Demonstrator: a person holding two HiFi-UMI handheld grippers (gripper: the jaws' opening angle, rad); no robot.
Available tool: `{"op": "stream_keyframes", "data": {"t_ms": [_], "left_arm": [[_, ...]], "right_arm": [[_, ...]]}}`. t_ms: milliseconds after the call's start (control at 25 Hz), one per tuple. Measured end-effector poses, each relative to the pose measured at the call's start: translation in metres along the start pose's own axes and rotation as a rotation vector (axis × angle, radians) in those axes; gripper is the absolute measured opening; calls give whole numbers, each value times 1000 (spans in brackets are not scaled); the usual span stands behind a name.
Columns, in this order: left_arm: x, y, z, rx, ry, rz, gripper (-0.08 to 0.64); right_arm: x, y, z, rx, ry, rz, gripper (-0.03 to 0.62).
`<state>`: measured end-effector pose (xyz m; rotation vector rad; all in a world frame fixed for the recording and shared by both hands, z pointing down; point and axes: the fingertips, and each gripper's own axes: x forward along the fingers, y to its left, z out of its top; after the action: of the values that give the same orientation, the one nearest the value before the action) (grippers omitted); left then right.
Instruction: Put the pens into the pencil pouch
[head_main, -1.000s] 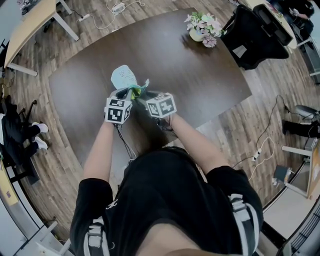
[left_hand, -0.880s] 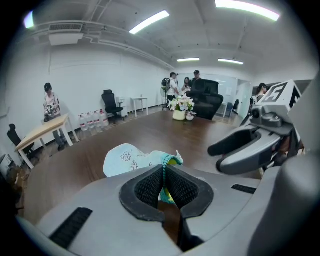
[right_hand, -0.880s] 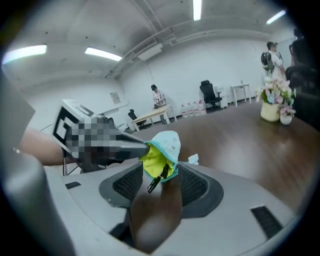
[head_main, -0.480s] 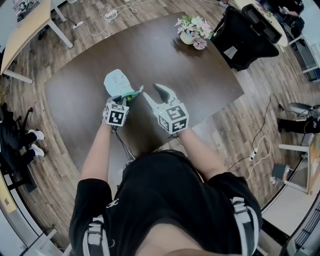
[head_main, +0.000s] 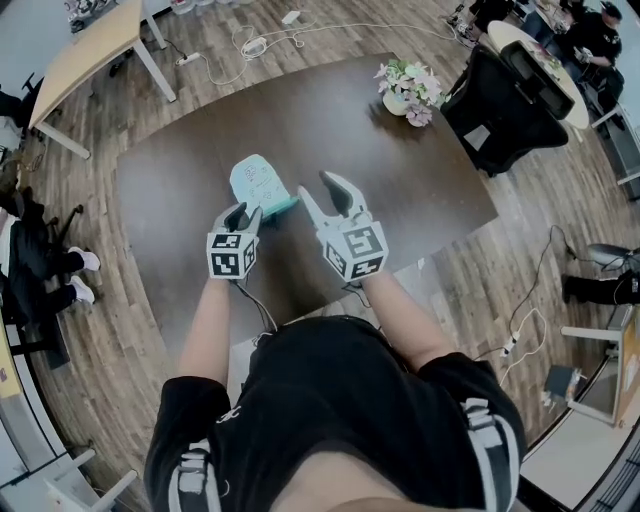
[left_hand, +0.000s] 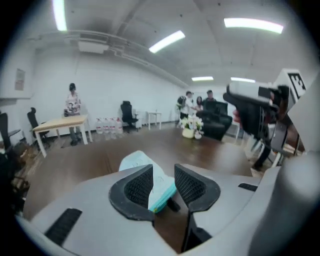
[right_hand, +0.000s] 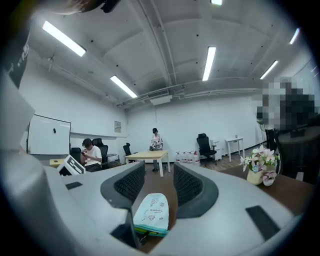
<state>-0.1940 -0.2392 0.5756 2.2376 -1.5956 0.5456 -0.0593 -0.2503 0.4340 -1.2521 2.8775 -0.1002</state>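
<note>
The light teal pencil pouch (head_main: 260, 185) lies flat on the dark brown table (head_main: 400, 170). No pen shows outside it. My left gripper (head_main: 240, 213) sits at the pouch's near end. Its jaws are opening, and the pouch's teal zipper edge (left_hand: 162, 196) stands in the gap with the pads (left_hand: 137, 186) clear of it. My right gripper (head_main: 335, 187) is raised above the table to the right of the pouch. Its jaws are easing closer together and hold nothing. In the right gripper view the pouch (right_hand: 152, 212) lies on the table below that gripper (right_hand: 159, 172).
A pot of flowers (head_main: 405, 88) stands at the table's far right. A black chair (head_main: 510, 90) is beside that corner. A light wooden desk (head_main: 90, 55) and cables (head_main: 255, 42) are on the floor beyond. People (left_hand: 72, 102) are at the room's back.
The left jaws have come apart from the pouch's end and drawn back a little. The right gripper has risen off the table and turned level. The pouch now lies free.
</note>
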Motion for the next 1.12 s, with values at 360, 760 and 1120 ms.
{"op": "stream_keyframes", "data": {"t_ms": [360, 760, 1120], "left_arm": [[-158, 26, 103, -157, -514, 304, 5], [-213, 34, 92, -77, -503, 439, 3], [-210, 27, 100, -24, -480, 433, 3]], "right_arm": [[-11, 12, 54, -75, -160, -63, 65], [-17, 6, 56, -75, -138, -91, 2], [-18, 6, 54, -70, -120, -83, 2]]}}
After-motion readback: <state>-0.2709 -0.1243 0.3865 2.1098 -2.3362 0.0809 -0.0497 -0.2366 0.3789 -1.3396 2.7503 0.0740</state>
